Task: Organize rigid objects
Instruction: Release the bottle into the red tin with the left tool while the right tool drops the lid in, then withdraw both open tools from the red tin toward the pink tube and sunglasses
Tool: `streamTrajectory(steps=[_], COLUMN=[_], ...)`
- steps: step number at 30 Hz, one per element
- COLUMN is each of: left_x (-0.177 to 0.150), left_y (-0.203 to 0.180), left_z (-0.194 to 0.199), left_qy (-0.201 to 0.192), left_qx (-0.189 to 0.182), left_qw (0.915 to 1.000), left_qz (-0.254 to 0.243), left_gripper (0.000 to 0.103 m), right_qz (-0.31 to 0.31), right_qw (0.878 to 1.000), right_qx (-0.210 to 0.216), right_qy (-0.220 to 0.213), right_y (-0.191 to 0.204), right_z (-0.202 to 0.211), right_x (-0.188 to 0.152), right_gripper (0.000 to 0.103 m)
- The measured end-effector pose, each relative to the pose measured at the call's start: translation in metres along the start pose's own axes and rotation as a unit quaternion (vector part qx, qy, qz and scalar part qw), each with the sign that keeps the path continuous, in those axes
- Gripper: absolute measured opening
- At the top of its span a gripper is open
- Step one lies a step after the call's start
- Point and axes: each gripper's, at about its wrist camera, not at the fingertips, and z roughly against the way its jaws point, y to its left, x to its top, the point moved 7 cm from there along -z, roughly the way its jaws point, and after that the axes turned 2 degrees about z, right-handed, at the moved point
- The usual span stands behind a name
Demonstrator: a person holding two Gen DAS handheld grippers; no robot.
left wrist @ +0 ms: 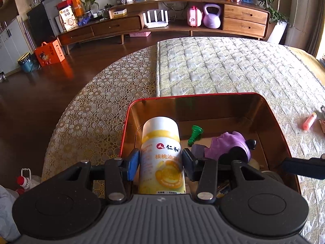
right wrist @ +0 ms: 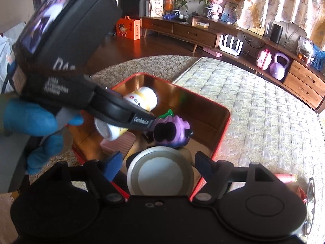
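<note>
**A:** Quilted bedding (left wrist: 223, 71) in a pale chevron pattern covers the surface, with a lace-like circle-patterned cloth (left wrist: 97, 101) beside it; dark wood floor beyond, and a long wooden sideboard (left wrist: 121, 26) along the far wall.

**B:** What stands on that sideboard?

**A:** A white router (left wrist: 155, 19), a pink case (left wrist: 194, 16), a purple kettlebell (left wrist: 212, 16), potted plants. An orange gift box (left wrist: 49, 52) sits on the floor.

**B:** And the task's things?

**A:** A red tin box (left wrist: 270, 109) with a gold inside lies open on the bedding. The left wrist view shows the left tongs (left wrist: 161, 161) clamped on a white and yellow bottle (left wrist: 161, 148), held over the tin's near left part. Inside lie a green chess pawn (left wrist: 195, 134) and a purple toy (left wrist: 229, 146).

**B:** Does the right view add anything?

**A:** Yes. It shows the left device from outside, gripped by a hand in a blue glove (right wrist: 30, 120), the bottle tilted with its cap toward the tin's far wall. It also shows the right tongs (right wrist: 160, 167) set wide about a round silver lid (right wrist: 160, 172); whether the pads press on it I cannot tell. A pink ribbed thing (right wrist: 119, 142) lies in the tin, unseen from the left.

**B:** Anything only the left view has?

**A:** A pink tube (left wrist: 309, 121) lying on the bedding, clear of the tin.

**B:** Readable writing?

**A:** The bottle's label reads 仁和 beside a red mark, with 核桃油 below. The left device carries "GenRobot".
</note>
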Motion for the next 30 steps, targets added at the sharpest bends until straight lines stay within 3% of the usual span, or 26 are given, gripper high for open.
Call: streamTrajectory(steps=[4,8,18,21,30], left_x=[-0.001,-0.003,-0.004,-0.007,-0.018], left_y=[0.000,-0.003,-0.018,-0.025,-0.050], left_z=[0.006,0.015,0.043,0.053,0.075], left_qy=[-0.006,-0.013,-0.028,-0.034,-0.044], left_qx=[-0.001,-0.003,-0.027,-0.037,-0.067], left_qw=[1.0000,0.9999,0.9992,0.9987,0.9968], left_qz=[-0.001,-0.001,-0.004,-0.002,-0.001], left_gripper=[0.047,0.055,0.056,0.063,0.066], right_qz=[-0.008,-0.020,-0.039,-0.050,-0.084], right_qw=[1.000,1.000,0.999,0.998,0.995], right_qx=[0.003,0.009,0.017,0.020,0.005], right_qy=[-0.010,-0.015,-0.031,-0.036,-0.050], right_y=[-0.005,-0.010,-0.018,-0.023,-0.047], right_z=[0.011,0.021,0.051,0.061,0.085], right_x=[0.002,0.001,-0.006,-0.012,-0.034], right_gripper=[0.078,0.079,0.082,0.083,0.094])
